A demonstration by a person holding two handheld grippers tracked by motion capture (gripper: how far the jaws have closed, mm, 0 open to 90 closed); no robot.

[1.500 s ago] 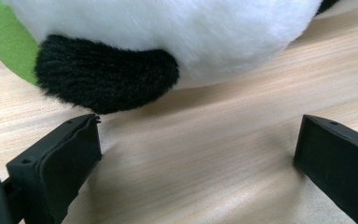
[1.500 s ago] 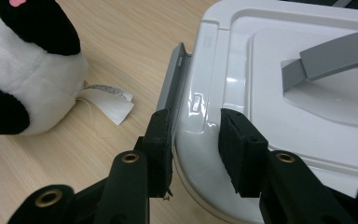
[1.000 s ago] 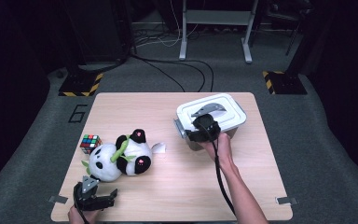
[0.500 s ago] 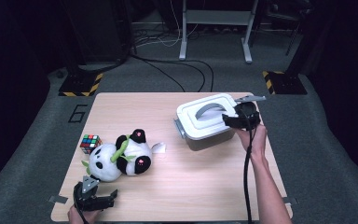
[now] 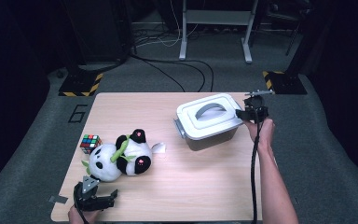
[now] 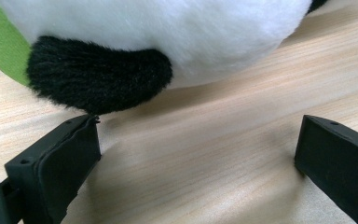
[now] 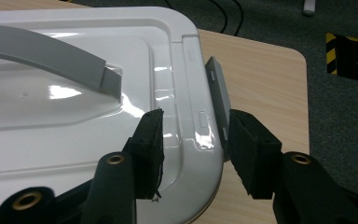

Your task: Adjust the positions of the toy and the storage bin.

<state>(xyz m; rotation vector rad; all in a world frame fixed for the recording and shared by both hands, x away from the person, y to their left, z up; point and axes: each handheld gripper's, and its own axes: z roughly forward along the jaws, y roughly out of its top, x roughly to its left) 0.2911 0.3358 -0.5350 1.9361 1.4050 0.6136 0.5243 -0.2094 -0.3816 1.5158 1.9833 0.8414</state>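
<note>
A white storage box (image 5: pixel 204 132) with a grey-handled lid (image 7: pixel 74 102) stands at the table's back right. My right gripper (image 5: pixel 245 113) is at the box's right end. Its jaws are closed in on the lid's rim and the grey side latch (image 7: pixel 216 98), one jaw on the lid top and the other against the latch; the gripper (image 7: pixel 193 140) is seen close up here. A plush panda (image 5: pixel 121 156) lies at front left. My left gripper (image 5: pixel 97 195) rests open on the table just in front of it, with the panda's black limb (image 6: pixel 98 74) just beyond the open gripper (image 6: pixel 198 154).
A Rubik's cube (image 5: pixel 90 143) sits left of the panda. The wooden table (image 5: pixel 205 182) has bare room at its front middle and right. Cables and stand legs lie on the floor behind the table.
My right gripper has moved from over the lid's handle to the box's right end and closed in on the latch. The left gripper and panda have stayed put.
</note>
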